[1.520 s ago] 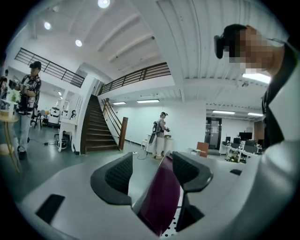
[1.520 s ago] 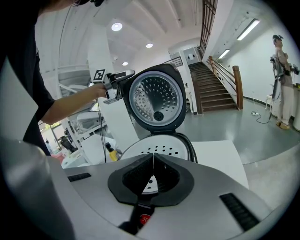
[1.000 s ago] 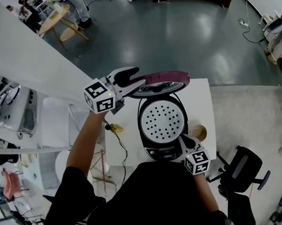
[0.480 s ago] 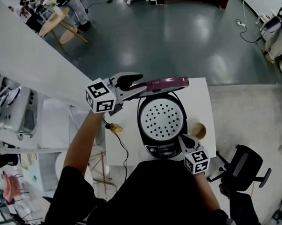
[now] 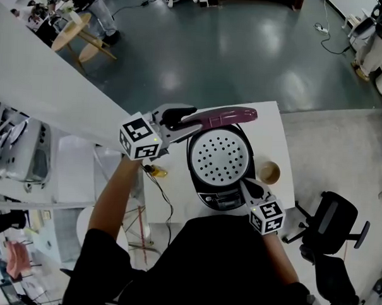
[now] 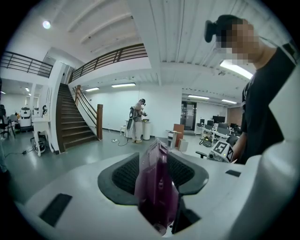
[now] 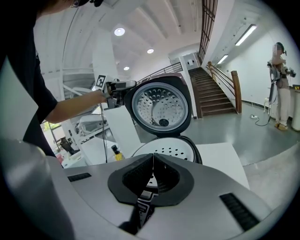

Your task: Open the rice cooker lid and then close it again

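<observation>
White tabletop (image 5: 274,130), with the cooker (image 5: 190,160) sitting in the middle of it. Its purple lid (image 5: 225,114) is up, standing roughly upright at the cooker's back. The left gripper (image 5: 187,119) is at the cooker's back-left. Its jaws have just been closing with the lid's edge between them, and the pads look pressed on it. The right gripper (image 5: 246,186) is at the cooker's front, jaws closed on nothing. My worry is that thin-edge grip: the lid could slip out and slam down. Or the pull could shove the unbraced cooker into the cup (image 5: 269,172) just right of it.
</observation>
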A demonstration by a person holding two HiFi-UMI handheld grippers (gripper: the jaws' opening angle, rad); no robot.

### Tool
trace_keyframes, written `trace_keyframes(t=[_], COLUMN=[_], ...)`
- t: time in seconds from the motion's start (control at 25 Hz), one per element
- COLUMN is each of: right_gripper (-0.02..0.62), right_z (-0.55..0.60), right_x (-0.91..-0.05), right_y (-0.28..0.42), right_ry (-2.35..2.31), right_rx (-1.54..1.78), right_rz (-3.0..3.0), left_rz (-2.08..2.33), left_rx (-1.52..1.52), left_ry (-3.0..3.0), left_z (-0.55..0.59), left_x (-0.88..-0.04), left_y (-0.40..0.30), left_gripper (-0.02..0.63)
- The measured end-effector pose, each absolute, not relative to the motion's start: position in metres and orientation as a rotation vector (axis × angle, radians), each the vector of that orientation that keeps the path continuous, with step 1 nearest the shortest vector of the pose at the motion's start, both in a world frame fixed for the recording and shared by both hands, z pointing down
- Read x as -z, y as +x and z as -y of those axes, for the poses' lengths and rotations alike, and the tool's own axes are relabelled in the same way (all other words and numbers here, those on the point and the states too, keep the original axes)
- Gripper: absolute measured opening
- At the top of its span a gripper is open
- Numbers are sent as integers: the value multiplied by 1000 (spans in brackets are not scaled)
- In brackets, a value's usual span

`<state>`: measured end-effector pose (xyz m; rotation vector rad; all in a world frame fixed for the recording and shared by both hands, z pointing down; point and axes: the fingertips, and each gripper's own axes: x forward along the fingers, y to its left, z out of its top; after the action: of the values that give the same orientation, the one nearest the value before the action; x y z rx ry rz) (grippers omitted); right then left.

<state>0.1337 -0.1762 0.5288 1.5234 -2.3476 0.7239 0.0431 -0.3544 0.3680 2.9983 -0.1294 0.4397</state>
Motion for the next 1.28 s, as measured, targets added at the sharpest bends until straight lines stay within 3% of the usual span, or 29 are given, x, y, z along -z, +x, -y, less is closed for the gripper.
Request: trace_keyframes(t=[1.28], right_gripper=[0], right_z=[137], right_x=[-520], right_y=[151], right_ry=[1739], right_rx=[-649], right_rz=[2272], left_rz=[-187], left_rx=[-739], left_ry=[3025], left_z=[251], left_x=[-420], left_y=[48], left_gripper=[112])
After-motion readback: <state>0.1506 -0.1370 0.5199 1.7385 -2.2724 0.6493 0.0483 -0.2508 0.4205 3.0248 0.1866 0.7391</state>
